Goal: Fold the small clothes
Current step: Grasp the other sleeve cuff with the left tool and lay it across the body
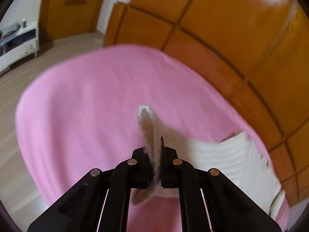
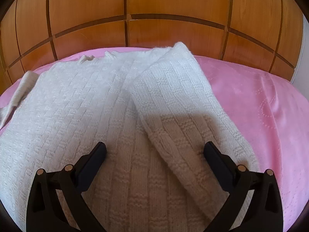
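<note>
A white knitted sweater point(image 2: 81, 112) lies spread on the pink bed cover point(image 2: 260, 106). One sleeve point(image 2: 183, 100) is folded over its body on the right. My right gripper point(image 2: 154, 150) is open just above the sweater, its fingers on either side of the folded sleeve's lower part. My left gripper point(image 1: 154, 154) is shut on a sleeve point(image 1: 148, 127) of the sweater and holds it up off the pink cover point(image 1: 87, 106); the rest of the sweater point(image 1: 227, 154) lies to its right. The left wrist view is blurred by motion.
A wooden panelled wardrobe point(image 2: 135, 9) stands right behind the bed. In the left wrist view a wooden floor point(image 1: 23, 81), a white low cabinet point(image 1: 19, 42) and a wooden door point(image 1: 63, 9) are at the far left.
</note>
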